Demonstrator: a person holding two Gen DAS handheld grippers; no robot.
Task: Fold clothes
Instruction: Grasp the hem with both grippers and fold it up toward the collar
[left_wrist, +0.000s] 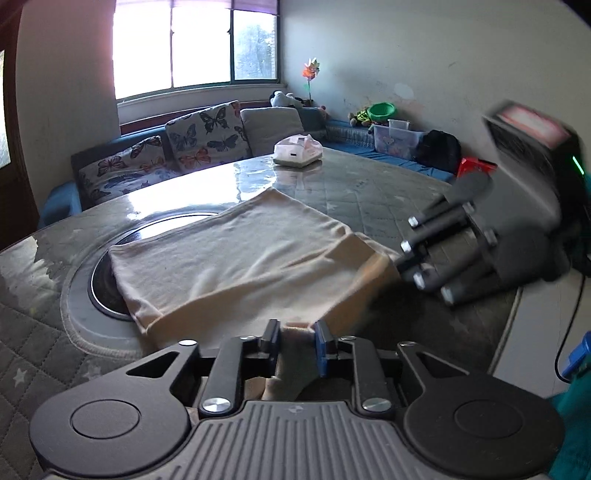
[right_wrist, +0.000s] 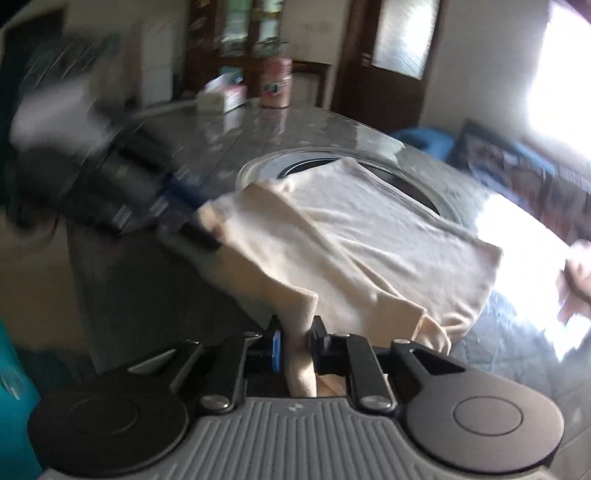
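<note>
The cream shirt (left_wrist: 236, 254) lies mid-frame across the table (left_wrist: 369, 192), half over its round inset. The left gripper (left_wrist: 297, 341) and the right gripper (right_wrist: 297, 341) each pinch a near edge, probably so the fold lifts evenly, though the right view is blurry.

A cream garment (left_wrist: 236, 254) lies partly folded flat over the table's round inset.

Soft matt cream cloth garment (left_wrist: 236, 254) lies on a glossy table (left_wrist: 369, 192) over quilted grey fabric.
</note>
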